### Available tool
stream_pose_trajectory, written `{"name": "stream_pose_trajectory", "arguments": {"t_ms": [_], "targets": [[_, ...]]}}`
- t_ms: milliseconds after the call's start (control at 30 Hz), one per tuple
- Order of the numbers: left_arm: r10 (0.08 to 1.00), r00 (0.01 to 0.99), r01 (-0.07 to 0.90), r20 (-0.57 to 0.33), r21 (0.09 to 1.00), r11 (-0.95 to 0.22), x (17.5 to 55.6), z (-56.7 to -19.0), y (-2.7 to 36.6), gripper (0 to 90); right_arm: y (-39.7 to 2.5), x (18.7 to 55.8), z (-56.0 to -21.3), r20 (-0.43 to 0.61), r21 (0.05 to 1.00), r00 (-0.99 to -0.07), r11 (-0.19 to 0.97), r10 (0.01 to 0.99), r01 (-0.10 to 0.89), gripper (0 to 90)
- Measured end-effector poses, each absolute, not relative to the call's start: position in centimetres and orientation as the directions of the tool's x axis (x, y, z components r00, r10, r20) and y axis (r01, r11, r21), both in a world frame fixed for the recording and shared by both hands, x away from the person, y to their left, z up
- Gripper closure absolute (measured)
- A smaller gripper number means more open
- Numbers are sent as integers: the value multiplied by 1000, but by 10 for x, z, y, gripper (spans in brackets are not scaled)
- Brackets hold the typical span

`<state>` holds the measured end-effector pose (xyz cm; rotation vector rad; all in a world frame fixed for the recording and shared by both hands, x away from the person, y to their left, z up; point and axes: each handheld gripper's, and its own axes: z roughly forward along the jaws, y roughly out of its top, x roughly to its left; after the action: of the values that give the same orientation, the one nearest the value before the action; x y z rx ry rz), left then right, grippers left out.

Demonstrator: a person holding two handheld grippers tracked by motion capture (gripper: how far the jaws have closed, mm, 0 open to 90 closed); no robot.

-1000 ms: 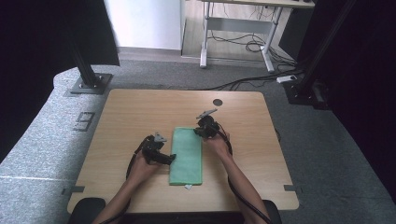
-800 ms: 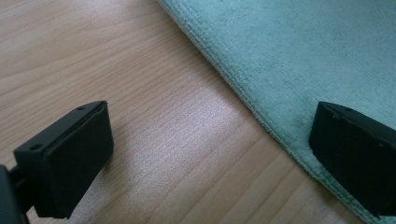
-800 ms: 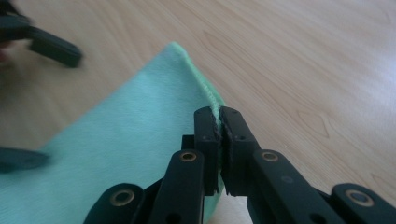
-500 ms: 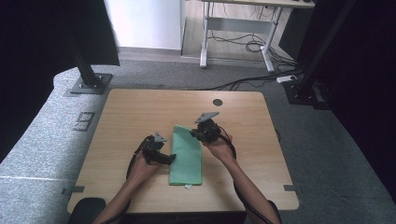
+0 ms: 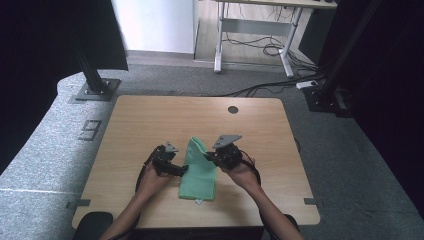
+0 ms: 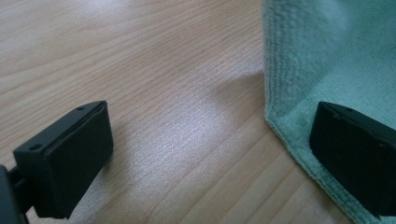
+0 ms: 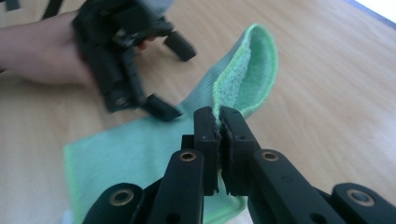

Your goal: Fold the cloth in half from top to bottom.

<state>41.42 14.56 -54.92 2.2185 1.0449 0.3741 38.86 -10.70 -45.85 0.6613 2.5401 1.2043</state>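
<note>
1. Green microfibre cloth (image 5: 198, 170) lay near the front middle of the wooden table (image 5: 150, 120), folded into a long strip running away from the person.
2. Far end of the cloth was lifted off the table and curled over toward the person, forming a raised loop; the near end lay flat on the wood.
3. Right gripper (image 5: 214, 156) was positioned at the right edge of the cloth, held in the person's right hand (image 5: 240, 172). Its grey three-cornered plate faced upward.
4. In the right gripper view, the right gripper (image 7: 218, 126) had its jaws pressed together on a raised edge of the cloth (image 7: 243, 70). The pinched fabric rose from between the jaw tips and arched away from the camera.
5. Left gripper (image 5: 181, 170) rested low at the left edge of the cloth, held in the person's left hand (image 5: 150, 182).
6. In the left gripper view, the left gripper (image 6: 210, 140) had its jaws spread wide. One jaw stood over bare wood; the other stood over the cloth (image 6: 327, 56), just inside its edge. Nothing was gripped between them.
7. Whether the left jaw tips touched the table surface could not be determined.
8. Both grippers stood near each other, one on each long side of the cloth.
</note>
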Motion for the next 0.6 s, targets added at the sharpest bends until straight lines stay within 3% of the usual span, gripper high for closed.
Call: {"name": "stream_pose_trajectory", "arguments": {"t_ms": [600], "targets": [[769, 639, 583, -15, 662, -471, 414, -549, 146, 0, -118, 337, -498, 42, 744, -879, 572, 475, 345, 850]]}}
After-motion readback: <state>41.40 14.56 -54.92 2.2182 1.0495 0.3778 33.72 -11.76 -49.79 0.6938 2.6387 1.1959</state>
